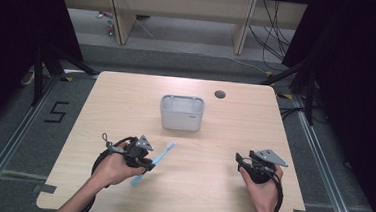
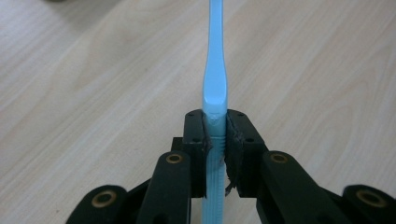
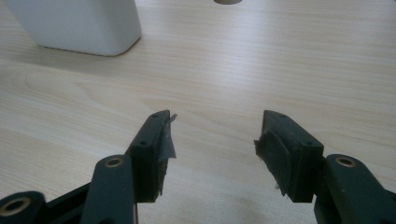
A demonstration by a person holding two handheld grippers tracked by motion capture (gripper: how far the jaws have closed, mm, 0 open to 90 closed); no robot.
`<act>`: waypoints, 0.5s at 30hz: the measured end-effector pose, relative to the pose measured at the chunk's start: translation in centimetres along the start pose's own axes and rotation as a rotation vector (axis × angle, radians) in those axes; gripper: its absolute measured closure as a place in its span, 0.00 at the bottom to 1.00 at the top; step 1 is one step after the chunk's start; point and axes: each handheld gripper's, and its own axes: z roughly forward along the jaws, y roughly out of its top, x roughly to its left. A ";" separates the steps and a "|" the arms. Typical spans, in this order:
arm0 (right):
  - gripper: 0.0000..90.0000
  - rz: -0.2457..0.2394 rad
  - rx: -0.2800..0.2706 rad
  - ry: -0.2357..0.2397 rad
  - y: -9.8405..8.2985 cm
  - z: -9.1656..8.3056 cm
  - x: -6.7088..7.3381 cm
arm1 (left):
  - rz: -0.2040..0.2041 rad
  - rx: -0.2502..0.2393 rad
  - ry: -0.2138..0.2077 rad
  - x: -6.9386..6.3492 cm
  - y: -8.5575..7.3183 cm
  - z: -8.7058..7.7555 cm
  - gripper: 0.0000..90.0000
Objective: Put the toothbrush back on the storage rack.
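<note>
The left tongs (image 1: pixel 144 165) are clamping the slim light-blue plastic toothbrush (image 1: pixel 158 159), grasp done; carrying it to the white rectangular plastic holder (image 1: pixel 181 113) remains, I'd judge. The right tongs (image 1: pixel 242 162) are gaping empty.

Light-blue toothbrush (image 1: pixel 155 161) slanted above table, handle clamped in left hand-held gripper (image 2: pixel 215 135).
</note>
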 end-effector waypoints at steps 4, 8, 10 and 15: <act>0.49 0.000 -0.014 -0.001 -0.1 0.1 0.0 | -0.040 -0.064 0.014 0.3 -0.2 -0.2 0.87; 0.48 0.013 -0.004 -0.005 -0.1 0.0 0.1 | -0.049 -0.116 0.028 0.5 -0.4 -0.5 0.87; 0.48 0.037 0.005 -0.005 -0.1 0.0 0.4 | -0.065 -0.150 0.039 0.6 -0.5 -0.7 0.87; 0.48 0.000 -0.003 -0.007 -0.1 0.0 0.1 | -0.079 -0.192 0.056 1.0 -0.8 -0.8 0.87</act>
